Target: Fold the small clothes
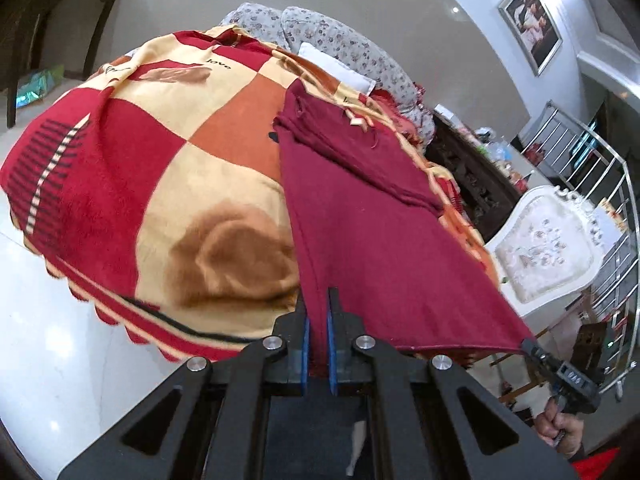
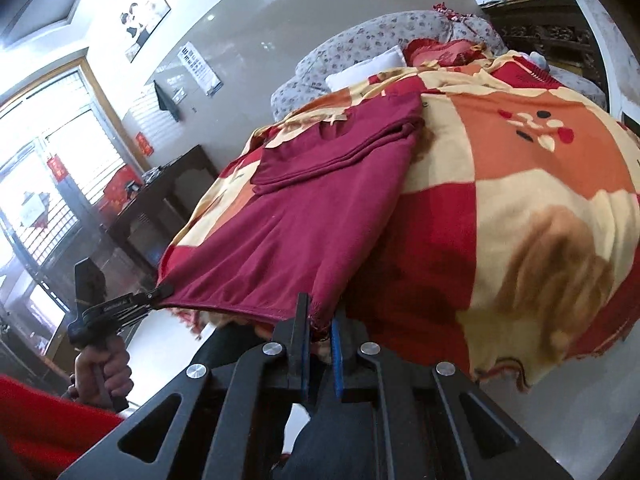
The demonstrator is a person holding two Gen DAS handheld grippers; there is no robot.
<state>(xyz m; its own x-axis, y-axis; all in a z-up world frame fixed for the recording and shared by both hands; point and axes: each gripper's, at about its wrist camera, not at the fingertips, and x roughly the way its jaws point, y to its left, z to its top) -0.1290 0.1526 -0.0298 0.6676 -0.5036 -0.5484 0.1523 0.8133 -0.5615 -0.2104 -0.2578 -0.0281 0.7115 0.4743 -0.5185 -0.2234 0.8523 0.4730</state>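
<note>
1. The left hand-held gripper [image 1: 318, 312] is clamped on one near corner of the maroon garment [image 1: 360, 216]. The right hand-held gripper [image 2: 320, 316] is pinched on the other near corner, so the hem hangs taut between them, off the blanket [image 1: 160, 160].
2. The garment's far part lies on the blanket, over a bed or sofa (I cannot tell which). Its top is already doubled back in a neat layered band.
3. Judged risk: the grips bite only the very corners. In the right wrist view the cloth sits near the jaw tips with frayed threads showing, so a firm pull could slip it free and drop that side.
4. Judged risk: uneven travel of the two hands would skew the hem, and the fold would land crooked over the band.
5. Judged risk: dragging the garment may bunch the layers already folded, or rumple the blanket beneath, since both are soft and nothing pins them.
6. The garment looks like thin, matte knit, limp and drapey, with a stitched hem and a few loose threads.
7. The blanket is plush and fuzzy, checked in red, cream and orange with brown motifs and a scalloped edge; it mounds rather than lying flat.
8. The gripper frames are black and rigid, with blue pads [image 1: 306, 344] and bright bolts.
</note>
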